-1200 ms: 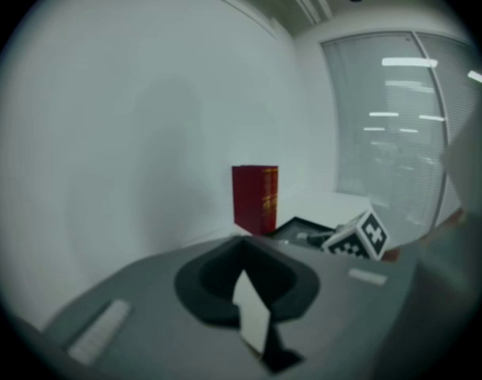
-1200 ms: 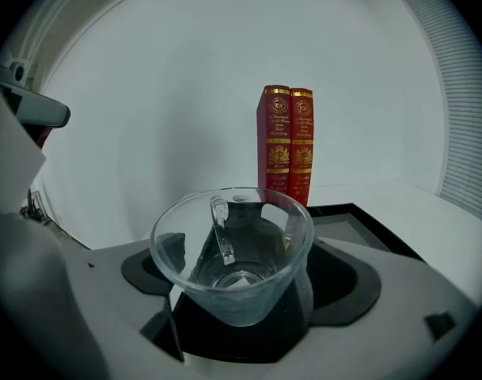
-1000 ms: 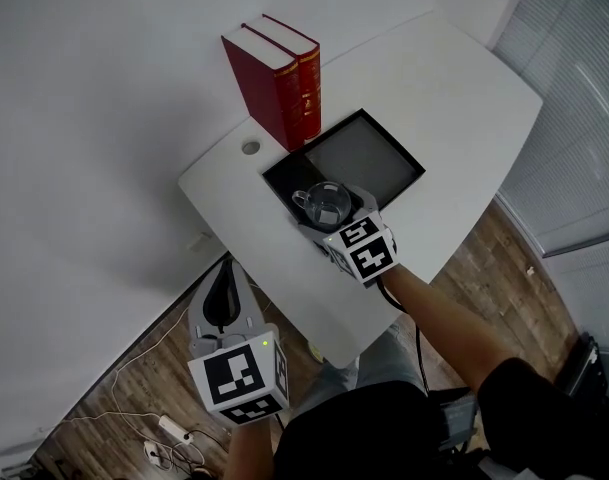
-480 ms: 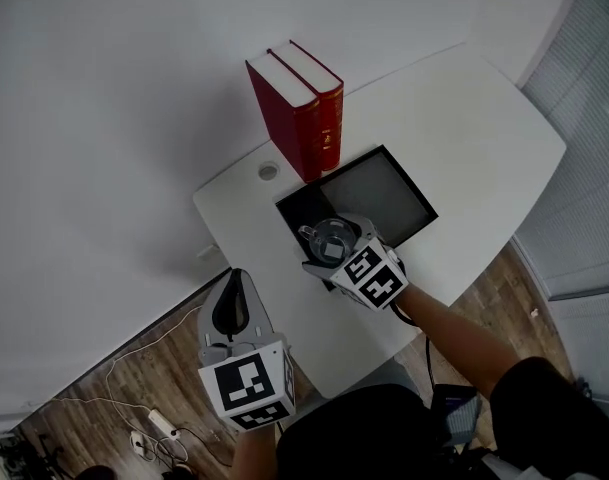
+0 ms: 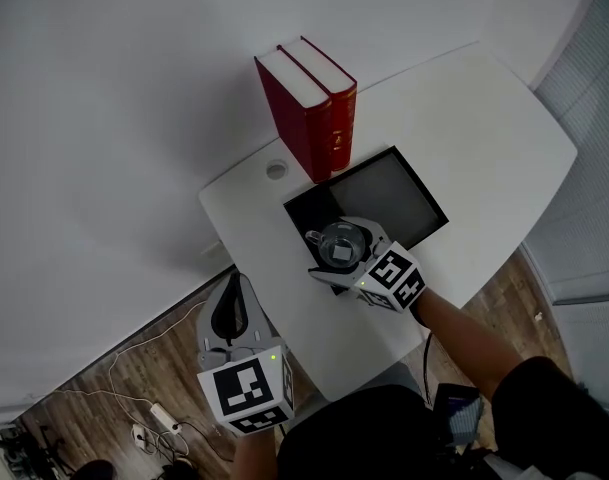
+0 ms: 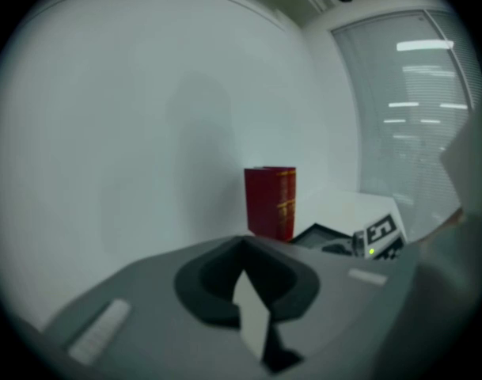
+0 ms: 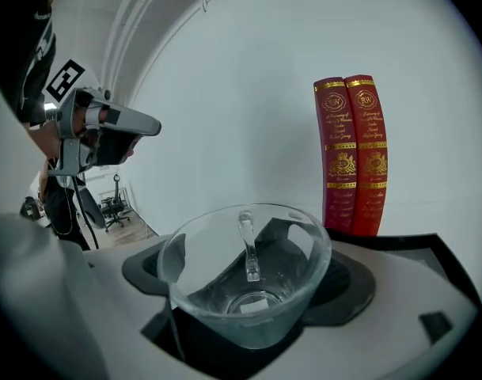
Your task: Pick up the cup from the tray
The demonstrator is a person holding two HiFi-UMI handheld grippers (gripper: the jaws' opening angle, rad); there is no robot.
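cup (image 5: 342, 238) barely shifted vs 1 s ago: r gripper (image 5: 336, 258) still clamped on it, btwn jaws, over tray (image 5: 404, 193) near corner; l gripper (image 5: 233, 293) jaws together, empty.

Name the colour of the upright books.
The books are red with gold decoration, clearest in the right gripper view.

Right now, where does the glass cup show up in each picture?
Head view: centre, the cup in the right claw, at the tray's near end.
Left gripper view: I cannot make it out.
Right gripper view: bottom centre, between the jaws.
Shared landmark: the red books.
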